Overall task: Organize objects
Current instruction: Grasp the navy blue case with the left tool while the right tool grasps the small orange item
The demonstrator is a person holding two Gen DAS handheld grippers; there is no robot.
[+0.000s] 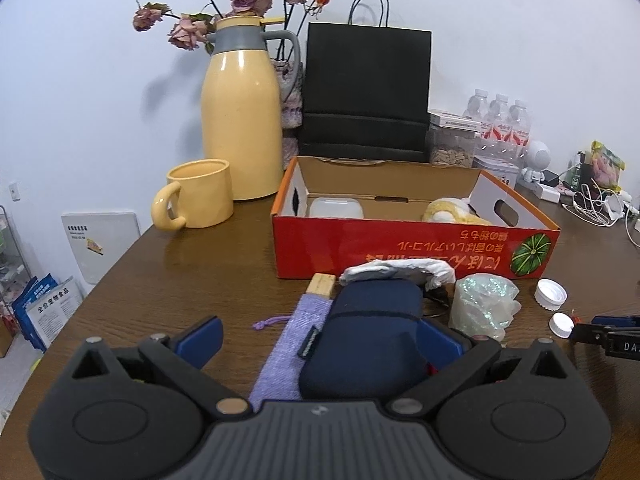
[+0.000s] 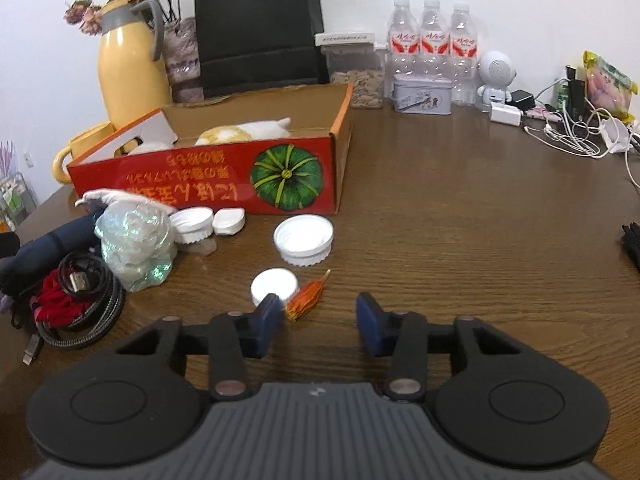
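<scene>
Nearest to me, my left tongs stood released, their blue pads spread wide. A navy pouch lay on the counter between them; I could not tell whether the right pad touched it, and the left pad stood clear. A lilac knitted bag lay against the pouch's left side, with a small wooden block at its far end.

My right tongs hung released over bare counter, with nothing between the pads. Their left pad sat just in front of a small white cap, and a tiny orange paper umbrella lay just beside that pad's tip.

Further out sat a larger white lid. To its left were 2 more white caps, a crumpled iridescent bag, a coiled black cable over red cloth, and a white wrapped bundle.

Beyond these stood the open red cardboard box with a green pumpkin printed on its side. It held a clear plastic container at its left and a yellow and white plush toy at its right.

Behind the box stood a yellow mug, a yellow thermos jug, dried roses, a black paper bag and 3 water bottles.
</scene>
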